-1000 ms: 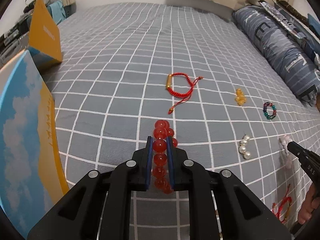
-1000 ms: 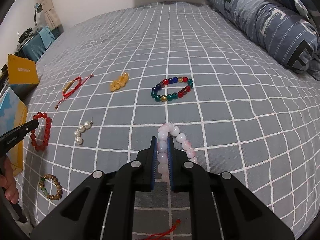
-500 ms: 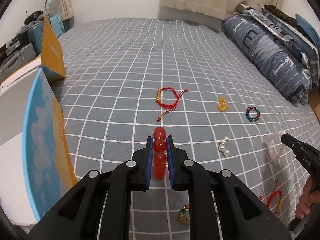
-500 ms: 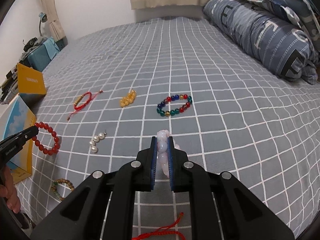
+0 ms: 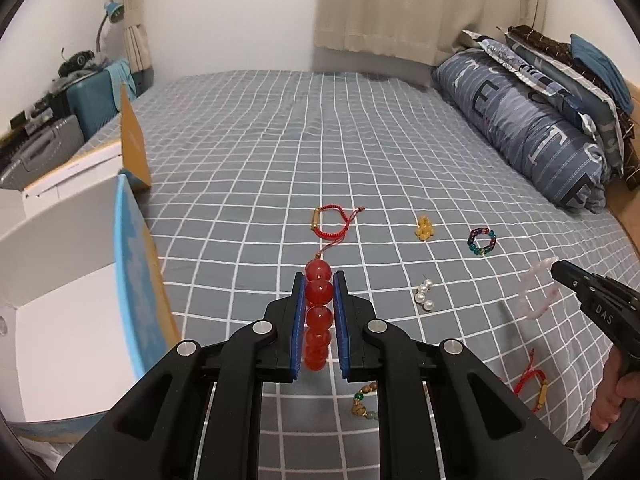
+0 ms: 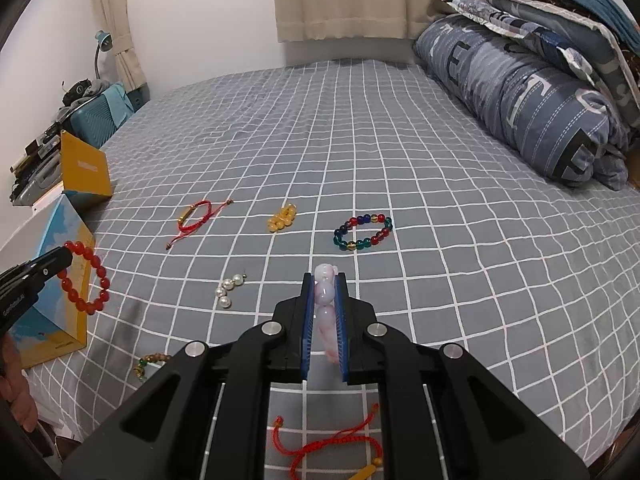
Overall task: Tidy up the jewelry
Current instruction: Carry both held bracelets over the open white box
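My left gripper (image 5: 319, 280) is shut on a red bead bracelet (image 5: 318, 292) and holds it in the air above the bed; the bracelet also shows hanging in the right wrist view (image 6: 86, 276). My right gripper (image 6: 325, 280) is shut on a pale pink bead bracelet (image 6: 325, 298), also lifted; it shows in the left wrist view (image 5: 538, 292). On the grey checked bed lie a red cord bracelet (image 5: 330, 222), yellow beads (image 5: 424, 229), a multicoloured bead bracelet (image 6: 363, 232), pearls (image 6: 228, 288), a brown bead bracelet (image 5: 365, 402) and a second red cord bracelet (image 6: 332, 446).
An open box with a blue-and-yellow side (image 5: 136, 280) stands at the bed's left edge, white inside. A yellow box flap (image 6: 84, 168) stands behind it. A rolled blue quilt (image 6: 528, 96) lies along the right. A suitcase (image 5: 94, 100) and clutter stand beyond the left edge.
Both grippers have risen from the bed, each lifting its bracelet clear of the cover. The views now take in more of the room.
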Demonstrator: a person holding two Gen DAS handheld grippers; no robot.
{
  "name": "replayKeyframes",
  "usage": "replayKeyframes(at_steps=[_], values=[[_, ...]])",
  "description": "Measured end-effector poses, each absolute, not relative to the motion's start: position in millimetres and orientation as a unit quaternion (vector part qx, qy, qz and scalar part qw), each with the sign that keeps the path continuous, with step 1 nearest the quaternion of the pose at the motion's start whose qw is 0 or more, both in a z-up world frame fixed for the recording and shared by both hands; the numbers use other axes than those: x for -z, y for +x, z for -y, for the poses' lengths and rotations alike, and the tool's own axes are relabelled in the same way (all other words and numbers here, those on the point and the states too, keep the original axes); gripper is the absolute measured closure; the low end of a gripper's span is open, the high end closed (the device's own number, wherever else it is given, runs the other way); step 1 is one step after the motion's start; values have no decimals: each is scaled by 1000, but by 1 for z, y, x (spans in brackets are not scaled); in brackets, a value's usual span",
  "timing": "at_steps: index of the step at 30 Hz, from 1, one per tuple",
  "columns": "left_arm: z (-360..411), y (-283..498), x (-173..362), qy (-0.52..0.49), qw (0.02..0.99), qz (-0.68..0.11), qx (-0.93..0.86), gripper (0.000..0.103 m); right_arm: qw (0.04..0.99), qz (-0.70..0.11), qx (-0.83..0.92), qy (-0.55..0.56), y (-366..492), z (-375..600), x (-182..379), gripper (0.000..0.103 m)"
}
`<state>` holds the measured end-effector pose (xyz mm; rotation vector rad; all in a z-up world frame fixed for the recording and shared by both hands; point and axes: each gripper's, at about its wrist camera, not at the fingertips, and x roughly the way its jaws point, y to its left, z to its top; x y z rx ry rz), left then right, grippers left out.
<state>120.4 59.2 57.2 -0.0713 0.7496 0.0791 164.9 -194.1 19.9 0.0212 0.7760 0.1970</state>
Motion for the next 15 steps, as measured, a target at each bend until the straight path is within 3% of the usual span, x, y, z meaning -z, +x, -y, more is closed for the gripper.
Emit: replayKeyframes(at_steps=[15], values=[[-68,88,-84,-24,935,-350,-55,90,925,-366,-99,6,138,188,-46,94]])
